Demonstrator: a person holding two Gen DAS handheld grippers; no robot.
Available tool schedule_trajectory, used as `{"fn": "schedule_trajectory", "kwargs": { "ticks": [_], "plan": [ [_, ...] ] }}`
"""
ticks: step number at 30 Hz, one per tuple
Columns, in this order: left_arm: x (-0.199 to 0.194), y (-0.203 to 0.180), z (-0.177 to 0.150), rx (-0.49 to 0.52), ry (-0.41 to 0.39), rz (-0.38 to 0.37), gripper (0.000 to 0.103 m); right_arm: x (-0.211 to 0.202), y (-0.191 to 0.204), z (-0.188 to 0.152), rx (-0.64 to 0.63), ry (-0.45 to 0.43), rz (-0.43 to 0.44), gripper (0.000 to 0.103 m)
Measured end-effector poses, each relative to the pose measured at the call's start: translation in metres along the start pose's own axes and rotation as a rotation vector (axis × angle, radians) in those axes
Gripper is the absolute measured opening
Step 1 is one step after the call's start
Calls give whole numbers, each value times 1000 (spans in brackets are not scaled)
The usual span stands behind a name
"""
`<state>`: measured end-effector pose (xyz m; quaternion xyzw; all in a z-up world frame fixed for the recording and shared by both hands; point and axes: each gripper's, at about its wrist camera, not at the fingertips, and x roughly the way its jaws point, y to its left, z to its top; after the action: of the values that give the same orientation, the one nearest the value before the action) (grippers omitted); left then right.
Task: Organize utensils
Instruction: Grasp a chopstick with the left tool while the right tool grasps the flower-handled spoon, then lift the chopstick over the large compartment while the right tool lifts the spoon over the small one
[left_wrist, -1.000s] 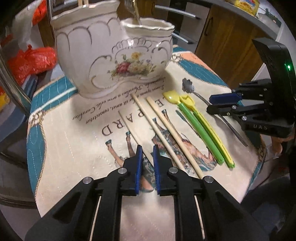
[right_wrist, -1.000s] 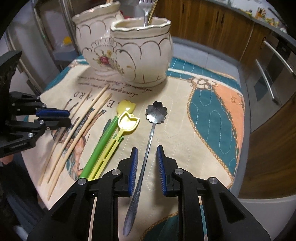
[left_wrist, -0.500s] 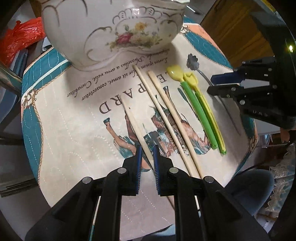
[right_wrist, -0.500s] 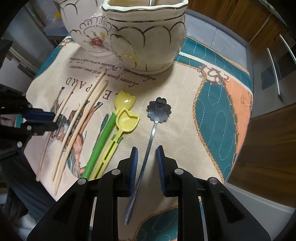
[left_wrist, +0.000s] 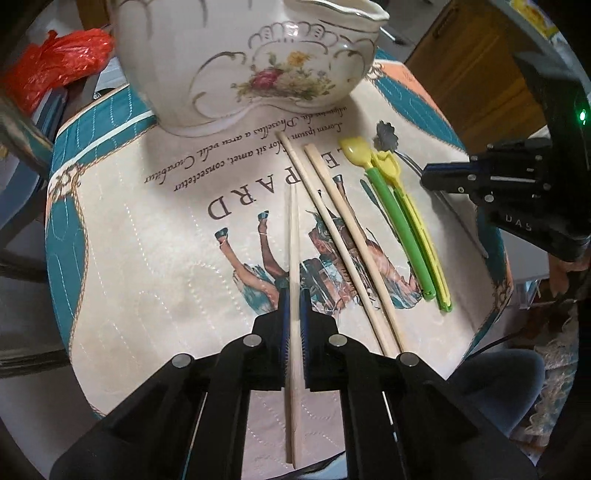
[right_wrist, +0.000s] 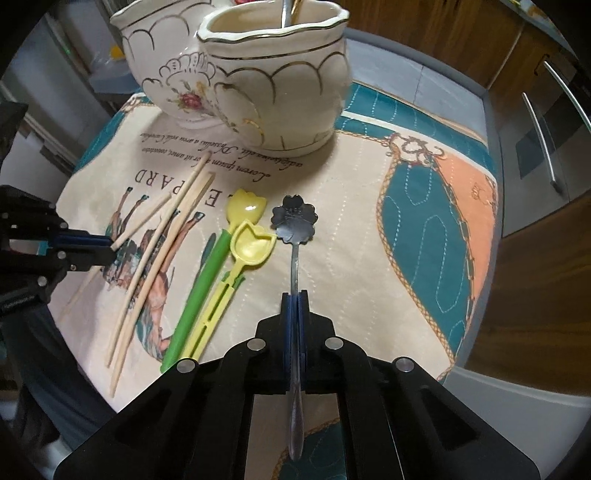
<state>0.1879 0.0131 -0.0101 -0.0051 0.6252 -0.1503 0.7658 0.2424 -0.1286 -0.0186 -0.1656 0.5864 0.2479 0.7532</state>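
Observation:
My left gripper (left_wrist: 293, 295) is closing, and its blue pads press on a wooden chopstick (left_wrist: 293, 229) that runs straight between them over the printed mat (left_wrist: 147, 258). My right gripper (right_wrist: 294, 295) is closing too, its pads pinching the thin handle of a metal flower-shaped spoon (right_wrist: 294, 219). Two more chopsticks (left_wrist: 340, 240) lie side by side on the mat. Beside them lie a green-handled spoon (left_wrist: 399, 221) and a yellow tulip spoon (right_wrist: 253, 245). The white floral ceramic holder (right_wrist: 273, 92) stands at the back with utensils in it.
A red plastic bag (left_wrist: 55, 66) lies left of the holder. Wooden cabinets (right_wrist: 517, 55) with metal handles stand behind and to the right. The mat's edge (right_wrist: 454, 362) drops off close to the right gripper. A person's leg in dark trousers (left_wrist: 495, 380) shows below the table.
Both grippers went from slightly open around their utensils to shut on them. The chopstick swung from slanted to straight in line with the left fingers. Both cameras tilted downward.

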Motion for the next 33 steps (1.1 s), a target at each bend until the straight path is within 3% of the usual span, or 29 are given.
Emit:
{"fn": "schedule_trajectory", "kwargs": {
  "ticks": [5, 9, 16, 24, 33],
  "plan": [
    [-8, 11, -7, -9, 11, -14, 5, -9, -6, -5, 3, -16, 0, 4],
    [-5, 18, -10, 21, 44, 35, 5, -13, -4, -6, -11, -14, -15, 4],
    [-21, 18, -8, 18, 4, 48, 5, -31, 0, 1, -8, -87, 44, 4],
    [-23, 31, -11, 28, 16, 108, 5, -27, 13, 2, -44, -68, 46, 4],
    [-61, 24, -2, 32, -111, 79, 5, -57, 13, 8, -36, -169, 99, 4]
  ]
}}
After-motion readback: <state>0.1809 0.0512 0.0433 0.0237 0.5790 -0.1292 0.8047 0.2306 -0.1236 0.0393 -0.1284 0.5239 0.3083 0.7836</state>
